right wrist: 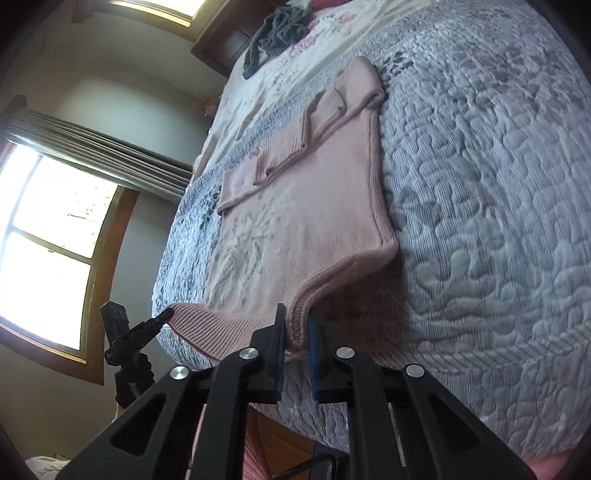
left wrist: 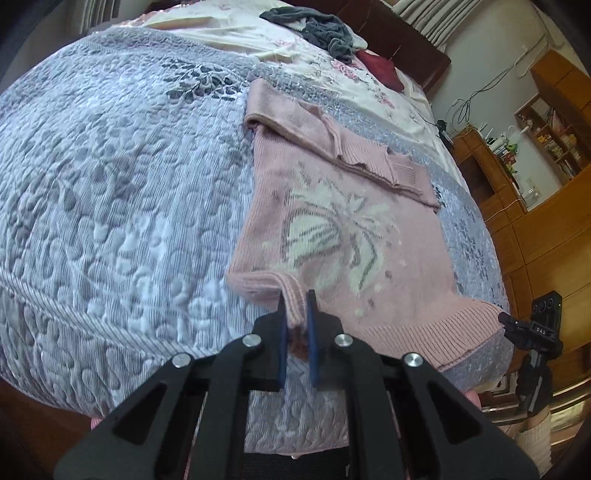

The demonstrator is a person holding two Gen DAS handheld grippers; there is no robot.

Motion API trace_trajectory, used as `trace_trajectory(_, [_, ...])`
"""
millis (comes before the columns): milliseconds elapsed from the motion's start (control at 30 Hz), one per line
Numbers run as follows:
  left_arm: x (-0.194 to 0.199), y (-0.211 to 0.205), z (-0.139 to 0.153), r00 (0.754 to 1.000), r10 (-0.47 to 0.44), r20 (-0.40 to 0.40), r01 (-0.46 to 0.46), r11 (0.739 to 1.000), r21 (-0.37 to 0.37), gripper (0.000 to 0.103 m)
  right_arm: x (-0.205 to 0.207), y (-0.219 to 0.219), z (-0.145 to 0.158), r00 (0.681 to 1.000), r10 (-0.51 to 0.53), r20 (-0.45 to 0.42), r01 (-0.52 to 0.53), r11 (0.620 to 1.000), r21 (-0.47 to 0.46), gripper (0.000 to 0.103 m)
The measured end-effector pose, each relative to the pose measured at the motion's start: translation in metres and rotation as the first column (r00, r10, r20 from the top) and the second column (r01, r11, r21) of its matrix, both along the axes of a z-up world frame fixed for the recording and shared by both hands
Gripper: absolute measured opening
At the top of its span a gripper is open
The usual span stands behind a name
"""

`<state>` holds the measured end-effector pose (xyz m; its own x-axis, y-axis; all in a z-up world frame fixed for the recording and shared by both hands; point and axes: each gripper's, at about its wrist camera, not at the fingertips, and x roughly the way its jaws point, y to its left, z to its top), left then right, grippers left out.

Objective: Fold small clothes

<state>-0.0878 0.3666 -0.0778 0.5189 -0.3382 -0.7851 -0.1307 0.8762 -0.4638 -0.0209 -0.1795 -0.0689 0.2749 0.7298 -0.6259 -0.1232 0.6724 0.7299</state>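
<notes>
A small pink knit sweater [left wrist: 332, 236] with a white and grey pattern lies flat on the quilted grey bedspread [left wrist: 110, 184]. Its sleeves are folded across the far part of the body. My left gripper [left wrist: 296, 295] is shut on the sweater's ribbed near edge, at its left corner. In the right wrist view the same pink sweater [right wrist: 314, 206] stretches away from me, and my right gripper [right wrist: 297, 310] is shut on the ribbed near edge, which is lifted slightly off the bedspread [right wrist: 480, 221].
A dark grey garment [left wrist: 317, 26] and a dark red item [left wrist: 380, 66] lie at the far end of the bed. Wooden shelves [left wrist: 546, 140] stand to the right. A black camera on a tripod [left wrist: 535, 332] stands at the bed's near corner, by the window [right wrist: 48, 229].
</notes>
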Motion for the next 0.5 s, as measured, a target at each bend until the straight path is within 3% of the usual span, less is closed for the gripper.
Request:
trace_trajectory(300, [0.065,0.016,-0.015,0.998,0.061,-0.018,-0.061,0.998,0.009,0.007,0.068,0.001,-0.009,0.997,-0.048,-0.059,0.05,0.999,0.022,0.01])
trace_trajectory(500, [0.104,0.022,-0.043,0.992,0.095,-0.079,-0.093,0.995,0.035,0.007,0.111,0.008,-0.03,0.99,-0.072,-0.118,0.068,0.997,-0.037,0.01])
